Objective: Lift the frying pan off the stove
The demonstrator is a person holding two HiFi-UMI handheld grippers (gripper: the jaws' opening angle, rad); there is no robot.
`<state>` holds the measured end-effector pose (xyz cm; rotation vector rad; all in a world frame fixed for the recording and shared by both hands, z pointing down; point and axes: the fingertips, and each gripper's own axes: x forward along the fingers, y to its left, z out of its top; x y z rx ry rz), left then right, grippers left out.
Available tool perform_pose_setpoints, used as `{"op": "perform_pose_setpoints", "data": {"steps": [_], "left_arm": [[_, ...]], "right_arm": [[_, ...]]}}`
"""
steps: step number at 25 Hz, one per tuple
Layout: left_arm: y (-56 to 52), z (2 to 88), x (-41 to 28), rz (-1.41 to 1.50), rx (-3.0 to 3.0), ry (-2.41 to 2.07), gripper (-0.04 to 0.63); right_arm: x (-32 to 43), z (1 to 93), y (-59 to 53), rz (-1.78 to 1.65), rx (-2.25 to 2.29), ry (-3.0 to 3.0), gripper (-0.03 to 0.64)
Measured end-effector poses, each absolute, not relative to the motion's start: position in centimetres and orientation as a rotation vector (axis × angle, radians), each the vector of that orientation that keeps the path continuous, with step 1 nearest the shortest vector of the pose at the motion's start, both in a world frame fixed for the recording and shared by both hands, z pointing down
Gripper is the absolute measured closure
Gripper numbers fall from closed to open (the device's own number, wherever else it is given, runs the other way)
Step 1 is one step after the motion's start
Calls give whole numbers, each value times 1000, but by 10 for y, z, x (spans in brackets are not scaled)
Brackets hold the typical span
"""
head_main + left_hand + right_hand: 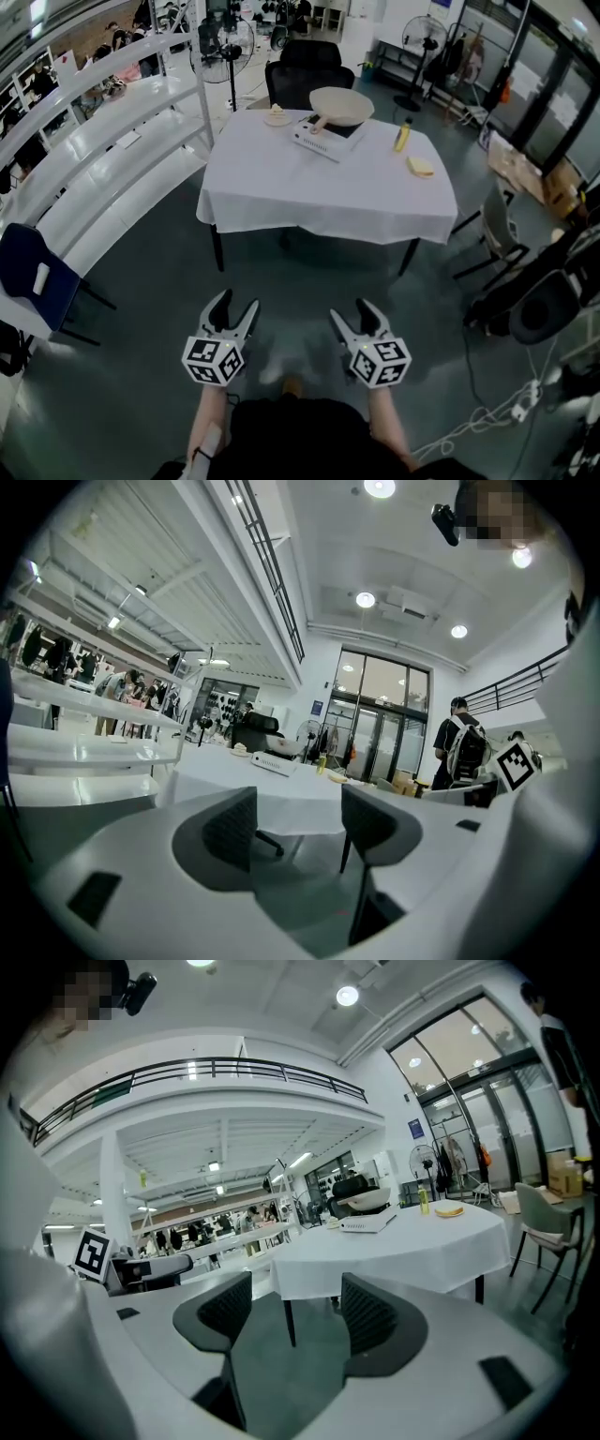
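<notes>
White-clothed tabletop [328,192] carries stove [325,138] near its far edge, with cream pan [342,105] sitting on top. Yellow bottle [402,135] stands on tabletop right of stove. Left hand-held gripper [236,306] and right hand-held gripper [352,313] hang side by side over grey floor [150,281], well short of tabletop. Both have jaws wide apart, nothing between them.

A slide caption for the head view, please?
Open left gripper and right gripper, far from the frying pan on the stove.
</notes>
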<state>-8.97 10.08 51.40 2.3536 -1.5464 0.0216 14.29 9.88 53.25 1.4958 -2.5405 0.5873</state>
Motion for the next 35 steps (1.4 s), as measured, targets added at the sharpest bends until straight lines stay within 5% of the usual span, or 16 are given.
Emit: {"op": "perform_pose_setpoints", "data": {"steps": [18, 35], "left_arm": [[74, 517, -77, 10, 2385, -1554, 330], [-88, 499, -60, 16, 2447, -1474, 330]], "right_arm": [[136, 522, 60, 522, 1428, -2634, 334], [141, 492, -83, 463, 1521, -2654, 334]]}}
